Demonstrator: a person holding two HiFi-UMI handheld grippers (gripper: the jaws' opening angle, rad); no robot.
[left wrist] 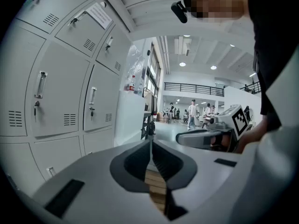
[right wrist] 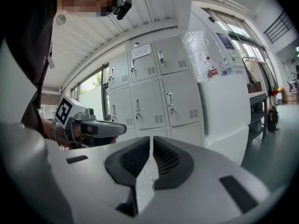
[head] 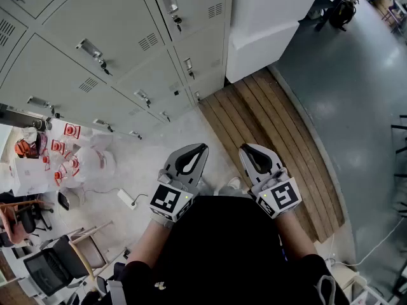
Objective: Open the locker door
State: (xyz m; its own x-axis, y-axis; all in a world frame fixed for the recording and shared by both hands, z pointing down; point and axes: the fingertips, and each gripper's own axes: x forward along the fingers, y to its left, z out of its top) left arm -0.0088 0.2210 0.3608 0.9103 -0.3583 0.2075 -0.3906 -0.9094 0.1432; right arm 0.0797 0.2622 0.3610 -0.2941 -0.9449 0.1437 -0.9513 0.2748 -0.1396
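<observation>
Grey locker bank (head: 38, 68), doors (head: 95, 14) apparently shut, well beyond left gripper (head: 203, 147), right gripper (head: 243, 148), jaws closed.

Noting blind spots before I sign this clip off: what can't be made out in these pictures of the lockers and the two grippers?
Notice on an upper locker door: print too small in both gripper views.
Door locks: too small in the head view to tell locked from unlocked.
Bottom lockers: partly hidden behind the right gripper, right gripper view.
Locker row: cut off by the head view's top and left edges.
</observation>
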